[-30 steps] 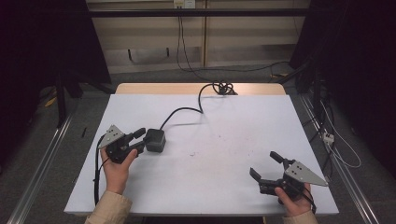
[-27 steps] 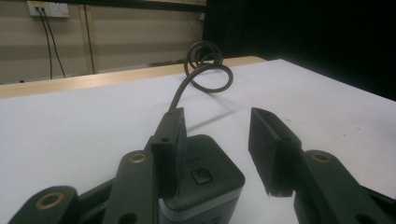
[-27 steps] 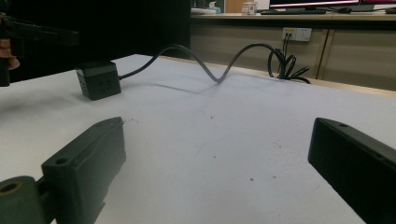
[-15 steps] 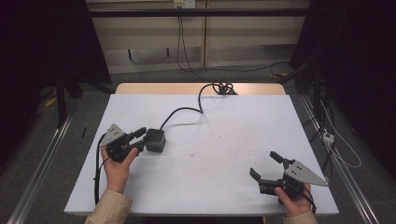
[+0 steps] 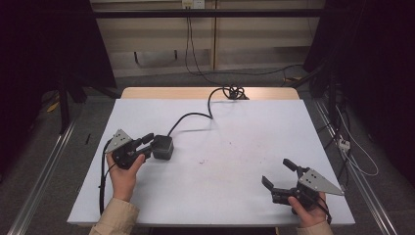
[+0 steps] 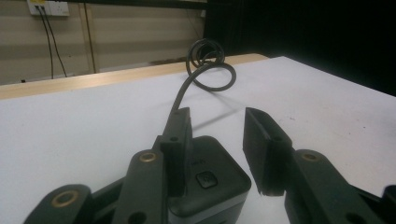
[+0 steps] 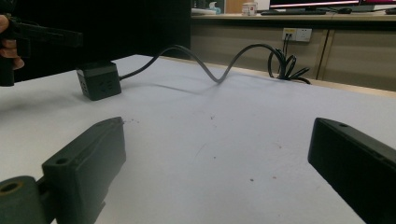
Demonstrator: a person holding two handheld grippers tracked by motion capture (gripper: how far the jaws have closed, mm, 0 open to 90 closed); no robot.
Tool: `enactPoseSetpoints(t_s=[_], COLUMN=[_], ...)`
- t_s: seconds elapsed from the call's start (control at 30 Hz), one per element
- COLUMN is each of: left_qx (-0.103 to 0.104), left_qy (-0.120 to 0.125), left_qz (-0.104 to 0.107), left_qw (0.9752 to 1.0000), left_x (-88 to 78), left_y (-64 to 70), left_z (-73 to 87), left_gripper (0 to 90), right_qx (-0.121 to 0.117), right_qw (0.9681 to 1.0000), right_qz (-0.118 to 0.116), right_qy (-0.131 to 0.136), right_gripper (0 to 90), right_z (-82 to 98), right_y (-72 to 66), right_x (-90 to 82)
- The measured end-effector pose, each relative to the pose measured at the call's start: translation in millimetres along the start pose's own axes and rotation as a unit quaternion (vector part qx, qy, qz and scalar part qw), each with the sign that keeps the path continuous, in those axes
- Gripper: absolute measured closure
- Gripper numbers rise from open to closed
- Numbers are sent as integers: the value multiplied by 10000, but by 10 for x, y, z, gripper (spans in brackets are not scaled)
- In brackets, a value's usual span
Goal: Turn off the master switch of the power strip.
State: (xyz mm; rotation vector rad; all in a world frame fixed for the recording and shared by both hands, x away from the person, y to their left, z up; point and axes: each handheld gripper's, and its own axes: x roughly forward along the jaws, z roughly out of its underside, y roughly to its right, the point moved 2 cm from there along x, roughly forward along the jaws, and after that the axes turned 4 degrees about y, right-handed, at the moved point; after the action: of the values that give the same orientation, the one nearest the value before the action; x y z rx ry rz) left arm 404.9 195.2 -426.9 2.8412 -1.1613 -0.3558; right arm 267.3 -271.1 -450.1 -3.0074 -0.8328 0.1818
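High view: white tabletop (image 5: 220, 147) is lying under even light, lightly speckled near its middle, with a pale wooden strip along its far edge. Grey floor and metal rails are running down both sides; beige wall panels and dark curtains are closing off the back. A black power cube (image 5: 162, 147) is sitting on the left part of the surface, its cable (image 5: 195, 116) curving off to a coil at the far edge. The left tongs (image 5: 145, 146), held in a hand (image 5: 123, 175), are reaching the cube's near side. The right tongs (image 5: 278, 176) are resting at the near right corner, spread wide and holding nothing, well apart from the cube.

Left gripper view: left tongs (image 6: 217, 140) are standing parted, one jaw over the cube (image 6: 212, 179) and the other just beside it, not clamped. The cable (image 6: 205, 70) is looping toward the wooden edge.

Right gripper view: right tongs (image 7: 217, 158) are gaping over bare, dotted tabletop (image 7: 224, 121). The cube (image 7: 99, 80) is sitting far left, and wall sockets (image 7: 297, 34) are showing behind.
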Motion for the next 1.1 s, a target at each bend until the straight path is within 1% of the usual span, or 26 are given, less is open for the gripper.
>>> enactPoseSetpoints(t_s=[0.03,0.2,0.33,0.4,0.93,0.97,1.1], left_qx=[-15,44,29,58,28,39,42], left_qy=[-1,-39,-49,-88,-147,-149,-166], left_qz=[0,-19,-34,-44,-40,-10,-7], left_qw=[10000,10000,10000,9999,9999,9999,9999], left_x=[3,14,26,28,42,47,48], left_y=[3,4,9,5,-17,-16,-18], left_z=[0,-1,6,7,13,14,13], left_gripper=[628,643,655,670,764,774,783], right_qx=[-2,2,1,-9,-2,0,-5], right_qw=[10000,10000,10000,10000,10000,10000,10000], right_qz=[-1,1,-3,-9,-4,-5,-6], right_qy=[3,3,2,-1,1,1,0], right_gripper=[36,36,36,36,36,36,36], right_z=[-1,-1,-1,1,0,0,1], right_y=[0,0,-1,0,0,1,0], right_x=[0,-1,1,2,1,1,1])
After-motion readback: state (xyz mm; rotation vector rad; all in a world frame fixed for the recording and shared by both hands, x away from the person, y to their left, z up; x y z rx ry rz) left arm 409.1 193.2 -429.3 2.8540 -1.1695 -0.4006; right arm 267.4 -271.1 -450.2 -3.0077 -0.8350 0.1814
